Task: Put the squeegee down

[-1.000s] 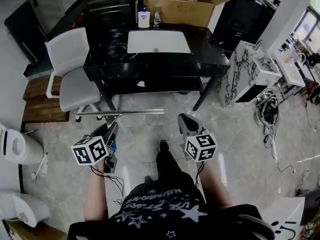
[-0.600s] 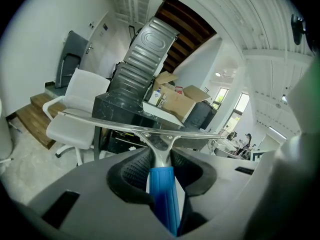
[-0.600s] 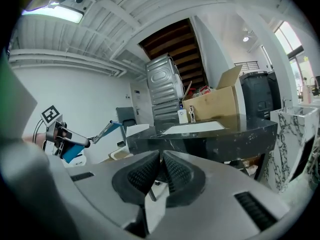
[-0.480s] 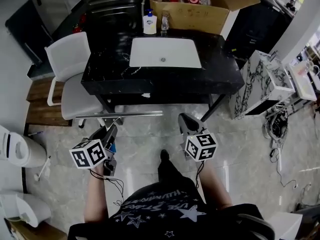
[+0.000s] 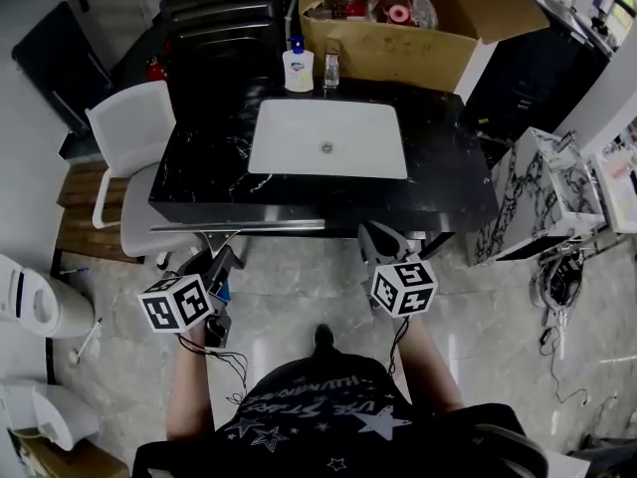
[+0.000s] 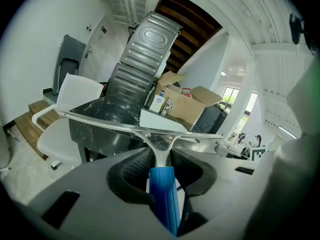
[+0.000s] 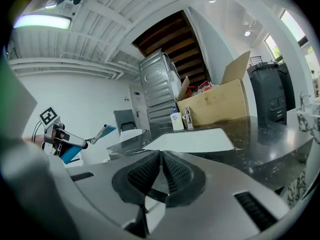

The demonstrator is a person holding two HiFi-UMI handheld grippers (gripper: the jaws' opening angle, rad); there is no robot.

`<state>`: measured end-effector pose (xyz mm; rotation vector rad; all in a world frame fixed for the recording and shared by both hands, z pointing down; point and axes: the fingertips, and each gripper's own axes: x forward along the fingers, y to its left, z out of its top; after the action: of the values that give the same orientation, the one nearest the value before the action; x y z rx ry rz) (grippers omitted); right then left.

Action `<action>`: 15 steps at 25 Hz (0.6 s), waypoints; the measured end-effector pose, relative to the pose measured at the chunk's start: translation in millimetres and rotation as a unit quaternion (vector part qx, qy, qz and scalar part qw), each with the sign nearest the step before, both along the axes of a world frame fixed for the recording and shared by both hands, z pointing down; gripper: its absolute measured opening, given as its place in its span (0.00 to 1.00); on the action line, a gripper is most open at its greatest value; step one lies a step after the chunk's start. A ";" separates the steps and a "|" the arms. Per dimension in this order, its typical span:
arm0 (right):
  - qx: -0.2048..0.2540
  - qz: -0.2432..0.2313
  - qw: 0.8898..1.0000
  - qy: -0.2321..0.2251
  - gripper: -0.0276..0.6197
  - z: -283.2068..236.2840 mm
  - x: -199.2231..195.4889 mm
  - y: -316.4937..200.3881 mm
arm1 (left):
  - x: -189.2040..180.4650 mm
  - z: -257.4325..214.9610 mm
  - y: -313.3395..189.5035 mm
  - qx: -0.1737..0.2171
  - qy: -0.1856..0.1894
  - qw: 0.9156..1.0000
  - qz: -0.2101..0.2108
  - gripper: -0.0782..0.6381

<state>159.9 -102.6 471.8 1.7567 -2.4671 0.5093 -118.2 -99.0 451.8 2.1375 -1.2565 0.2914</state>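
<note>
The squeegee [image 5: 239, 227] has a long metal blade and a blue handle [image 6: 163, 191]. My left gripper [image 5: 220, 259] is shut on that handle and holds the blade level, crosswise, just at the front edge of the black marble counter [image 5: 199, 182]. In the left gripper view the blade [image 6: 100, 121] spans the picture ahead of the left gripper [image 6: 159, 156]. My right gripper [image 5: 374, 237] hangs beside it to the right, shut with nothing in it. The right gripper [image 7: 161, 159] shows its pads together, and the squeegee [image 7: 102, 131] appears far left.
A white sink [image 5: 326, 137] is set in the counter. A soap bottle [image 5: 297, 68] and an open cardboard box [image 5: 398, 38] stand at its back. A white chair [image 5: 129, 132] is left of the counter, white bins [image 5: 30, 297] further left, a marbled cabinet [image 5: 537, 197] right.
The person has walked toward the counter with both grippers. The squeegee blade, earlier over the floor, now reaches the counter's front edge. Both grips look the same.
</note>
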 end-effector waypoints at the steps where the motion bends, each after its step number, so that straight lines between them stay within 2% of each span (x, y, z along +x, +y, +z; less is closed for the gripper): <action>1: 0.001 -0.003 1.000 0.000 0.13 0.1 4.9 -9.2 | 5.1 0.2 -8.3 0.001 -0.001 1.000 -0.002 0.31; 8: 0.007 -0.024 1.000 0.002 0.13 -3.5 26.8 -54.6 | 29.3 -2.1 -44.8 0.003 0.004 1.000 -0.016 0.31; 15: -0.002 -0.036 0.999 -0.001 0.13 0.8 16.6 -81.5 | 22.5 -3.0 -71.4 0.002 -0.009 1.000 -0.021 0.31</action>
<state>176.5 -184.2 472.6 1.6601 -2.5183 0.5098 -95.7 -170.4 448.8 2.1147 -1.3117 0.2919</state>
